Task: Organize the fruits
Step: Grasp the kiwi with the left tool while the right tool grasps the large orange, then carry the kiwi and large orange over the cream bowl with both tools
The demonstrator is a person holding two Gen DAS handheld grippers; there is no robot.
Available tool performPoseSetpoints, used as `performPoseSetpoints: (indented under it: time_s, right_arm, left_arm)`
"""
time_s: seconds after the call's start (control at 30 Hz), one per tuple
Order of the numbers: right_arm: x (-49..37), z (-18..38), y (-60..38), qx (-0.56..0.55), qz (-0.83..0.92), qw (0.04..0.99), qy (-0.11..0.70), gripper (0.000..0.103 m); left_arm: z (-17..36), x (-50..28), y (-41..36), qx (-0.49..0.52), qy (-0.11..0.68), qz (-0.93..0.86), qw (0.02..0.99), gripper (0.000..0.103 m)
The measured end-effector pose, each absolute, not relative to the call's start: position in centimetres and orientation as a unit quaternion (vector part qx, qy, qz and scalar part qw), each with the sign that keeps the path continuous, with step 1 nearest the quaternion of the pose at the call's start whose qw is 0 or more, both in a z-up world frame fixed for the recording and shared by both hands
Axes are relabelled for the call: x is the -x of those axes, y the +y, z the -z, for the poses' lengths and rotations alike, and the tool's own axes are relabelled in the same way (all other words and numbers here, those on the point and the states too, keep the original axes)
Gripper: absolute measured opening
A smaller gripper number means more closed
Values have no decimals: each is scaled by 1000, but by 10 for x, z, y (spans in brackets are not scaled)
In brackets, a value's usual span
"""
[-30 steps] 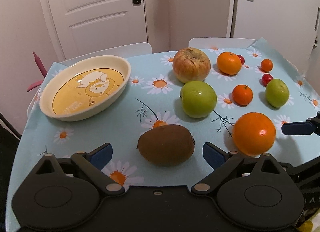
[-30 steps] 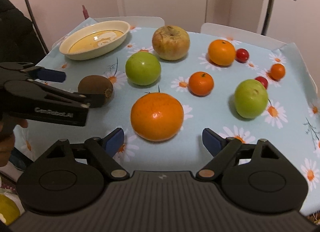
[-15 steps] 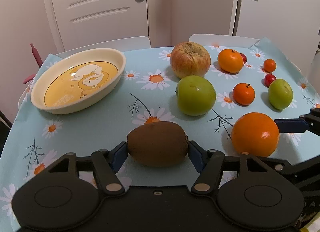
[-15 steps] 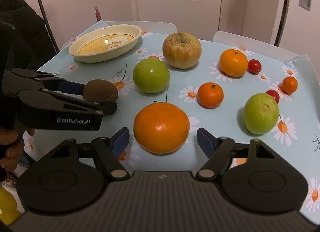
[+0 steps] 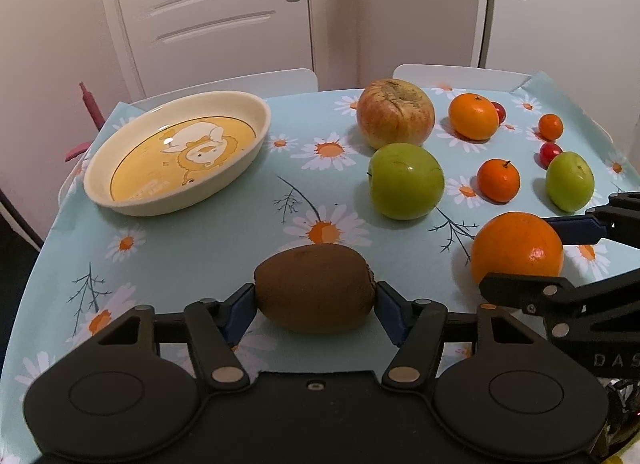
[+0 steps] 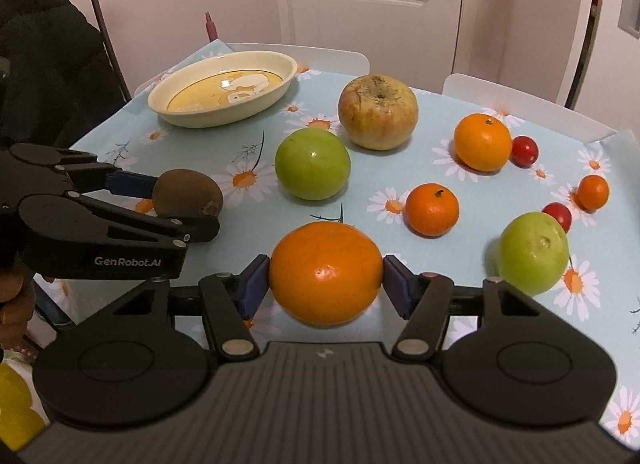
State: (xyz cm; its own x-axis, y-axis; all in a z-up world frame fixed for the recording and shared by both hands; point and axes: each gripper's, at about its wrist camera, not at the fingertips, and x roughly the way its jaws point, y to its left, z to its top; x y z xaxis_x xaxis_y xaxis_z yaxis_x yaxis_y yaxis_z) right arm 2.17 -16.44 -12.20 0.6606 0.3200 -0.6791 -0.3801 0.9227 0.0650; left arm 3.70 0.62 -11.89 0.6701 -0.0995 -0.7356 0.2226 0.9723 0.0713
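**Ana:** What has changed on your side?

**Me:** Both claws have closed since a second ago. My left claw [image 5: 316,300] was spread wide around the kiwi [image 5: 315,288]; now its blue pads press the kiwi's two ends. My right claw [image 6: 325,284] has done the same on the big orange [image 6: 326,272], which was sitting loose between the pads before.

**Ana:** So both fruits are held?

**Me:** I judge so. Both sit near the front edge of the desk [image 5: 224,232], the kiwi to the left of the orange. Whether either has left the cloth, I cannot tell.

**Ana:** Where do they go?

**Me:** Probably the dish [image 5: 178,153], which has nothing in it, at the far left corner. The picking step looks done; carrying comes next.

**Ana:** Room to move?

**Me:** For the left claw, the cloth between kiwi and dish is bare, so the path is free. The right claw has a green apple [image 6: 313,163] and the big apple [image 6: 378,111] just beyond it, and my left claw close beside it. I would lift the orange first, then swing left behind the kiwi, keeping off the front edge.
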Motion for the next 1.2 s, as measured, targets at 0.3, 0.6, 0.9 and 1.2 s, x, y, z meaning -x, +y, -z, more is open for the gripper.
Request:
performPoseSetpoints:
  time_s: [0.3,0.6,0.9,1.2]
  right_arm:
    - [-29,96,-167,45,-225,907,354,76]
    - [-50,48,-166,37,-265,904,333,75]
    - [-93,26,-148,23,-282,901,328,75]
    - [-154,19,-105,29,-280,905,319,76]
  left_arm:
    - [89,-29,13,-55,387,49,919,67]
    - [40,-17,26,-19,363,-15,931,67]
    - [12,-36,49,-16,334,-52,941,67]
    - [13,-91,83,-34,328,-45,943,67]
